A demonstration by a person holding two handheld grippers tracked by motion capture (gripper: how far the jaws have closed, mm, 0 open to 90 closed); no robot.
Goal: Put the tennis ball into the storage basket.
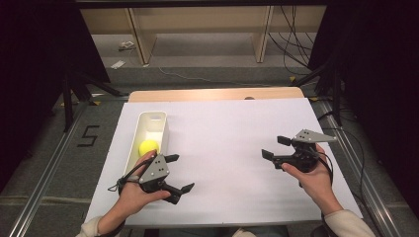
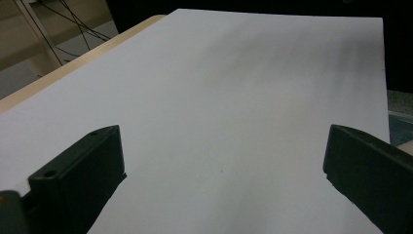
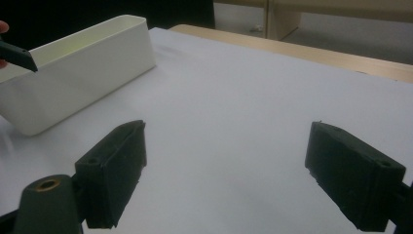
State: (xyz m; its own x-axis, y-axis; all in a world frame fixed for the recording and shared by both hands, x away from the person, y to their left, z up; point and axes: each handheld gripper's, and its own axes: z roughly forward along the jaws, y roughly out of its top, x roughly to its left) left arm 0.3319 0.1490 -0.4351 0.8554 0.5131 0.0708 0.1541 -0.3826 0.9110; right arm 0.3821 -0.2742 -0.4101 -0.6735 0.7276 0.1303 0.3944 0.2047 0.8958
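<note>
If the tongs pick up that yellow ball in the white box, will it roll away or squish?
The yellow ball looks round and smooth, so it would probably roll once free, though the white box walls should stop it. It seems small and likely light. Whether it squishes can't be told from here. The left tongs, standing open beside the box, might slip on its curve.

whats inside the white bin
In the high view, the white bin holds one yellow ball toward its near end. The left tool and hand cover the near end, so anything there is hidden; the far end looks bare.
</note>
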